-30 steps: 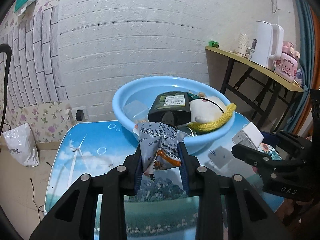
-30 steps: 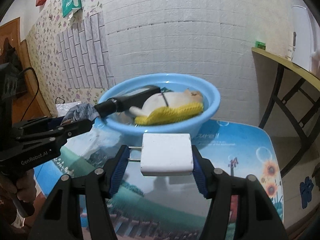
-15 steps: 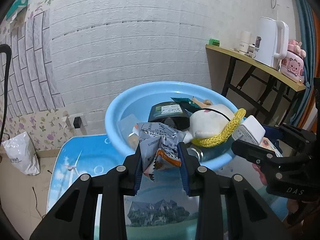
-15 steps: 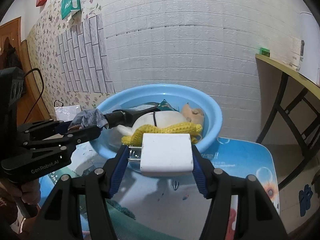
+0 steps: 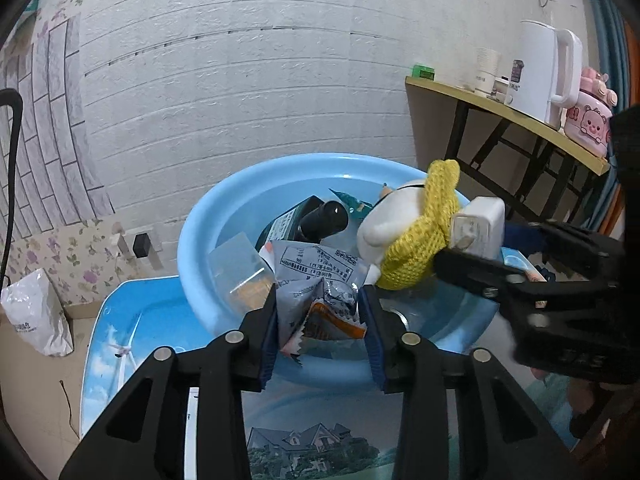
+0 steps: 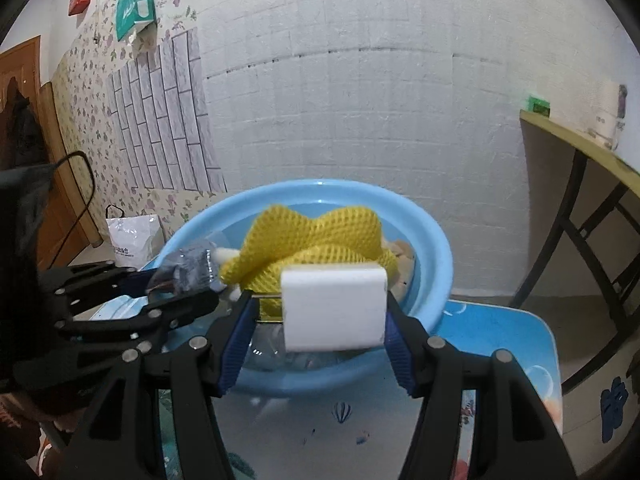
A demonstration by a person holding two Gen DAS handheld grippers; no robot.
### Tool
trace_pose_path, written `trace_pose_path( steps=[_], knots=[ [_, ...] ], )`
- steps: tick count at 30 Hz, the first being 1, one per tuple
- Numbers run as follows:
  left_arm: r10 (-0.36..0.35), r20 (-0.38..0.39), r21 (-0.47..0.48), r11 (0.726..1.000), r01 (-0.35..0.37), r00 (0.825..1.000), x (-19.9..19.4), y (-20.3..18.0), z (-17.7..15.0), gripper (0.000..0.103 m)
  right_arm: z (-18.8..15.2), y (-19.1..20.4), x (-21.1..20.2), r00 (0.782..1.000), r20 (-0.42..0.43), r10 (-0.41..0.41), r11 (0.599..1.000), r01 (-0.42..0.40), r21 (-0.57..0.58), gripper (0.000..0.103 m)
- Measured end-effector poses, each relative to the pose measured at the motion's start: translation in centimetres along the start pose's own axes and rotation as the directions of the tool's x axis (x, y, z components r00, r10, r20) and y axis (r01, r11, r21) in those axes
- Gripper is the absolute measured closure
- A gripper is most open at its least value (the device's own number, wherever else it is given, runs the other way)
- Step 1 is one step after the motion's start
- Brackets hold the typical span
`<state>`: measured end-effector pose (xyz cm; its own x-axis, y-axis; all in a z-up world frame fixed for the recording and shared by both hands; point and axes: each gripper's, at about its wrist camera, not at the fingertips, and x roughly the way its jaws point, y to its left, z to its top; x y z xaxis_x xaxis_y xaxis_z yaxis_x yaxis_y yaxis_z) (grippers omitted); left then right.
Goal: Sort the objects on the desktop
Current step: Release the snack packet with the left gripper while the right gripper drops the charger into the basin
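A crumpled silver-and-orange snack packet [image 5: 320,304] sits between the pads of my left gripper [image 5: 320,316], over the near rim of the blue basin [image 5: 192,248]. The left jaws are opening, with the packet still touching both pads. My right gripper [image 6: 320,320] is shut on a white charger block [image 6: 334,306] and holds it above the basin [image 6: 440,248]. Inside the basin lie a white plush toy in a yellow knit net [image 5: 416,240], a black bottle [image 5: 324,218] and a clear bag [image 5: 240,268]. The left wrist view also shows the charger [image 5: 476,220], and the right wrist view the packet [image 6: 188,268].
The basin stands on a low table with a blue printed top [image 5: 120,340]. At the right, a wooden side table [image 5: 500,108] carries a white kettle [image 5: 540,72] and a pink case [image 5: 596,120]. A white bag [image 5: 36,312] lies on the floor at left.
Both grippers have moved forward until they hang over the basin, which now looks larger and closer. The left jaws stand slightly wider around the packet. The charger stays gripped.
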<state>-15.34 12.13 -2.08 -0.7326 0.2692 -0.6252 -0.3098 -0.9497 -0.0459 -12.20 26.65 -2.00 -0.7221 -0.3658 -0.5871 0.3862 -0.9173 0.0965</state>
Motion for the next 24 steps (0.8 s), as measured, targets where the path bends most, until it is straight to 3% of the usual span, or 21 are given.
trace_pose_path(
  steps=[5, 9, 11, 17, 24],
  knots=[
    [-0.001, 0.002, 0.013, 1.0, 0.001, 1.0, 0.0, -0.1, 0.1, 0.059, -0.1, 0.2, 1.0, 1.0, 0.001, 0.005, 1.0, -0.005, -0.007, 0.044],
    [-0.011, 0.012, 0.012, 1.0, 0.01, 1.0, -0.6, -0.1, 0.0, 0.037, -0.3, 0.2, 0.9, 1.0, -0.01, 0.007, 1.0, -0.007, -0.027, 0.043],
    [-0.011, 0.02, 0.023, 1.0, 0.011, 1.0, -1.0, -0.3, -0.3, 0.033, -0.4, 0.4, 0.7, 1.0, -0.016, 0.003, 0.999, -0.004, -0.043, 0.043],
    [0.012, 0.027, 0.039, 0.999, -0.014, 1.0, -2.0, -0.7, -0.9, 0.024, -0.8, 0.9, -0.3, 1.0, -0.011, -0.012, 0.999, 0.011, -0.05, 0.042],
    [0.031, 0.005, -0.012, 0.999, -0.031, 0.999, -2.6, 0.0, -1.5, 0.015, -1.3, 1.2, -1.6, 1.0, -0.003, -0.031, 0.998, 0.031, -0.056, 0.041]
  ],
)
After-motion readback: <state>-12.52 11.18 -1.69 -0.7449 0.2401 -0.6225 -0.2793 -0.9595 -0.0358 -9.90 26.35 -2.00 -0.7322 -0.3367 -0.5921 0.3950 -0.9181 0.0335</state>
